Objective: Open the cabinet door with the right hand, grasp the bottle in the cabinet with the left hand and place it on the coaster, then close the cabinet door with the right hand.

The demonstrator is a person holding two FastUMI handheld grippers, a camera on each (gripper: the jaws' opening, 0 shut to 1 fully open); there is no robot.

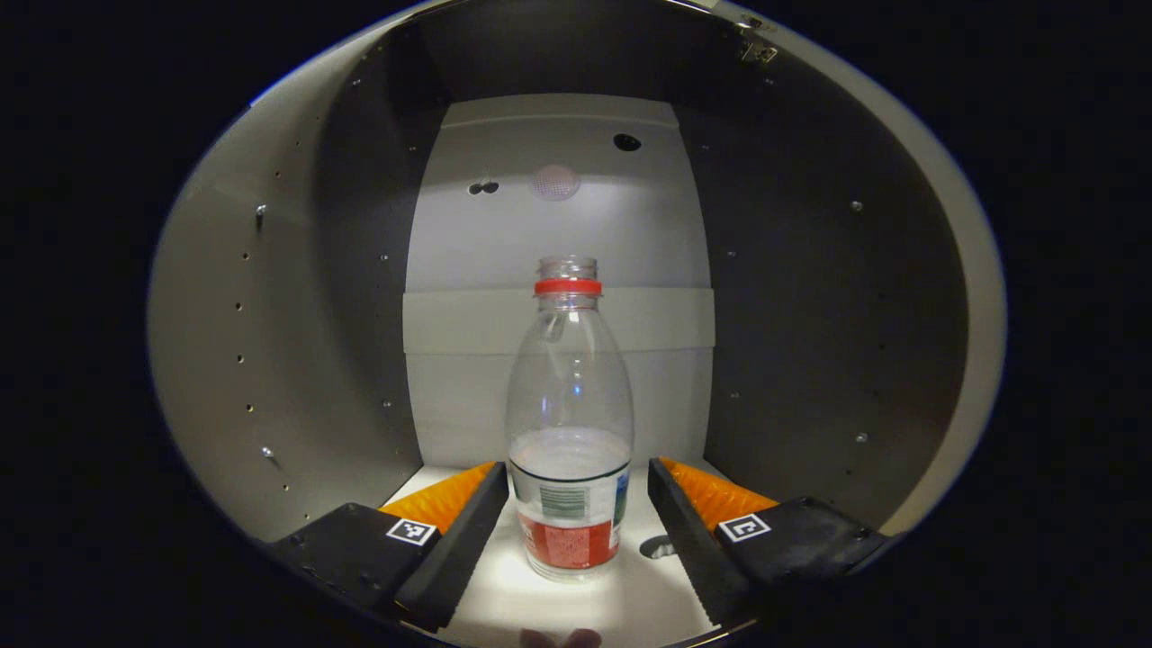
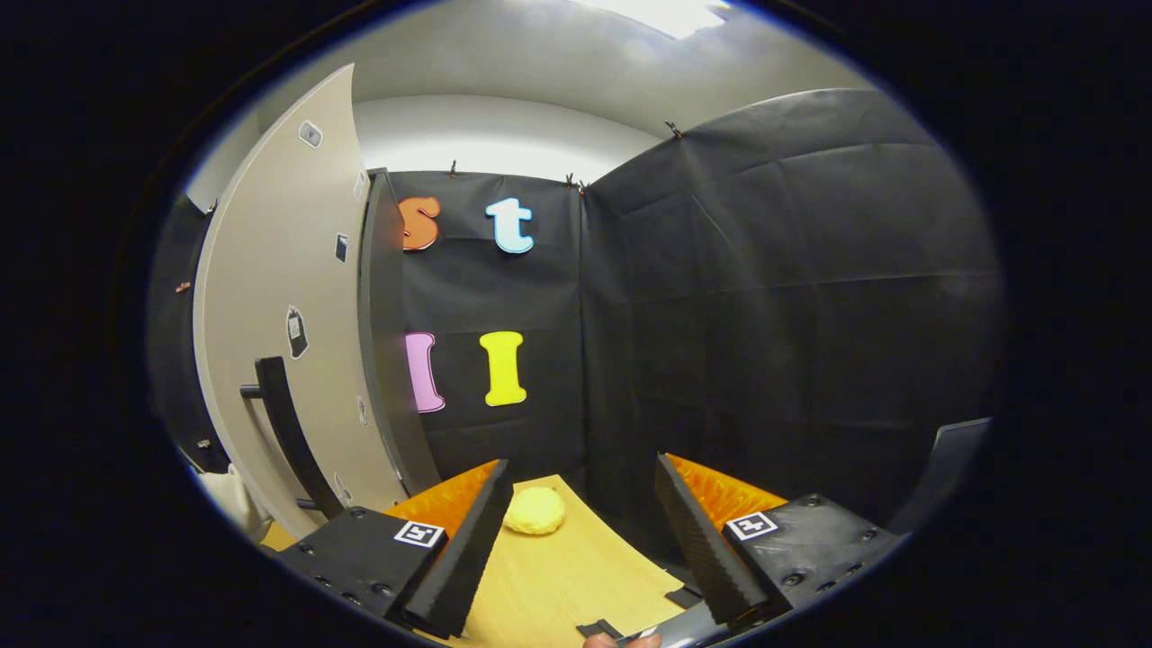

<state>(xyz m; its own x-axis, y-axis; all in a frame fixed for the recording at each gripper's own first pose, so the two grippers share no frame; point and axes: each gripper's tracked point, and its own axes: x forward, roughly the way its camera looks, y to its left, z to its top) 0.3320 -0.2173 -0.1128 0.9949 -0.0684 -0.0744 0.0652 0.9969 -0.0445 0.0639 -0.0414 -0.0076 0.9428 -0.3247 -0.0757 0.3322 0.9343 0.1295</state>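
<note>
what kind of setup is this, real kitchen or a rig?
Likely a staged recording booth, not a kitchen: black cloth walls, a lone cabinet with its door open on a wooden table, and a bottle between the left hand-held gripper's open fingers.

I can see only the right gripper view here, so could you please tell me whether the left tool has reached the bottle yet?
Observer: Yes. In the left gripper view the left tool is inside the cabinet, its fingers open on either side of the bottle, not yet pressing it.
Operator: Thank you. Is the bottle upright?
Observer: It stands upright on the cabinet floor, with no cap above its red ring.
Operator: Is there anything in it?
Observer: It looks clear and mostly empty above the label; I cannot tell about liquid lower down.
</note>
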